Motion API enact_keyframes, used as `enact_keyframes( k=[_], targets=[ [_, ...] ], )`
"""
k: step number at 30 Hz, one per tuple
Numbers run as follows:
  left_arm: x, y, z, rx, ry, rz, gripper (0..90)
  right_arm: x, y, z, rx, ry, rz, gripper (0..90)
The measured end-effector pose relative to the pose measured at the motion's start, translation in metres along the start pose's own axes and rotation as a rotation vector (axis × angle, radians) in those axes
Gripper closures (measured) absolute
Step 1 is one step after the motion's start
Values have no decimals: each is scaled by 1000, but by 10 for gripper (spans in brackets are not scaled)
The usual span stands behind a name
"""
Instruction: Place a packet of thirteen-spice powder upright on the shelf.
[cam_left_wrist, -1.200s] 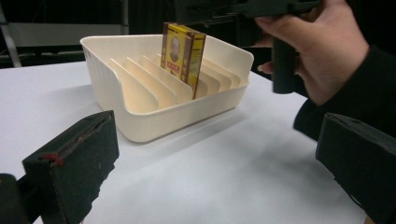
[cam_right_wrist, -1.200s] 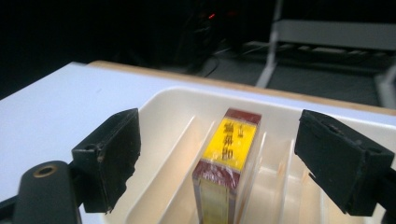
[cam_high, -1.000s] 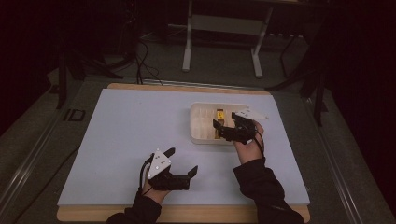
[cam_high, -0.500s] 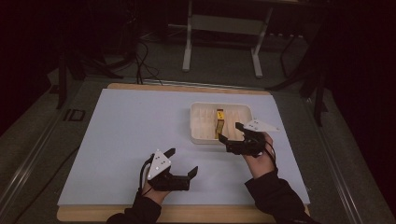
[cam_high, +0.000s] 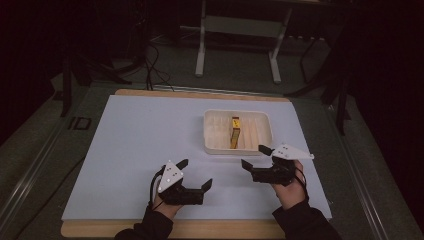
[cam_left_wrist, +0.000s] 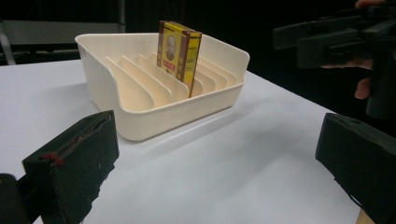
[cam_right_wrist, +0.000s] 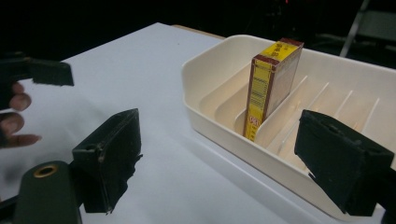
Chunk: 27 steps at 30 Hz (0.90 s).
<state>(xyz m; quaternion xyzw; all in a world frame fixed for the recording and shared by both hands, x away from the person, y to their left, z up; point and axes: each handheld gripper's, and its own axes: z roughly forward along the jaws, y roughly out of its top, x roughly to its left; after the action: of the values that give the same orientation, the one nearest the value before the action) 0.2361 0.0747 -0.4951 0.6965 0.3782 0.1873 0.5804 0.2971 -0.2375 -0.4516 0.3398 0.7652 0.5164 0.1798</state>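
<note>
Black claws, both spread wide, both empty. Left claw (cam_high: 194, 174) sits low over the worktop (cam_high: 130, 145) near the front edge, jaws apart with bare white surface between them, touching nothing that can be seen. Right claw (cam_high: 254, 156) hangs just in front of the cream tray (cam_high: 212, 131), jaws also well apart, nothing pinched; its tips are close to the tray's near wall but not on it. Grey three-cornered plate on top of each claw.

Tray stands on the right half of the white worktop, back from the front edge, with thin upright dividers making narrow slots. Yellow and brown box (cam_high: 235, 132) stands upright on edge in a slot near the middle of the tray, leaning lightly on a divider; the left gripper view shows it rising above the rim (cam_left_wrist: 177, 51), and the right gripper view shows its barcode side (cam_right_wrist: 266, 88).

Open room: whole left half of the worktop is bare, and so is the strip between the two claws. Wooden edge of the worktop shows along front and back. Tray's right wall is near the right edge of the white surface. Dark floor, cables and a metal stand lie beyond the far edge.
</note>
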Motion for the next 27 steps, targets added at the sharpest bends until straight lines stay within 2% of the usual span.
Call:
enact_keyframes(
  k=[4, 8, 11, 14, 17, 24, 27],
  targets=[
    [0, 1, -1, -2, -2, 4, 2, 2, -6, -7, -6, 4, -30, 144],
    [0, 0, -1, 2, -5, 3, 2, 1, -19, -21, -12, 15, -31, 143],
    [0, 0, -1, 1, -8, 4, 2, 0, -26, -24, 0, 1, -53, 143],
    [0, 0, -1, -1, -8, 5, 2, -1, -30, -28, 10, 5, -37, 144],
    [0, 0, -1, -1, -10, 2, 2, 0, -37, -35, 40, -11, -64, 140],
    [0, 0, -2, -3, -12, 1, 2, -8, -49, -48, 68, -36, -44, 139],
    [0, 0, -2, -1, -14, 9, 2, -11, -53, -52, 78, -55, -59, 139]
  ],
)
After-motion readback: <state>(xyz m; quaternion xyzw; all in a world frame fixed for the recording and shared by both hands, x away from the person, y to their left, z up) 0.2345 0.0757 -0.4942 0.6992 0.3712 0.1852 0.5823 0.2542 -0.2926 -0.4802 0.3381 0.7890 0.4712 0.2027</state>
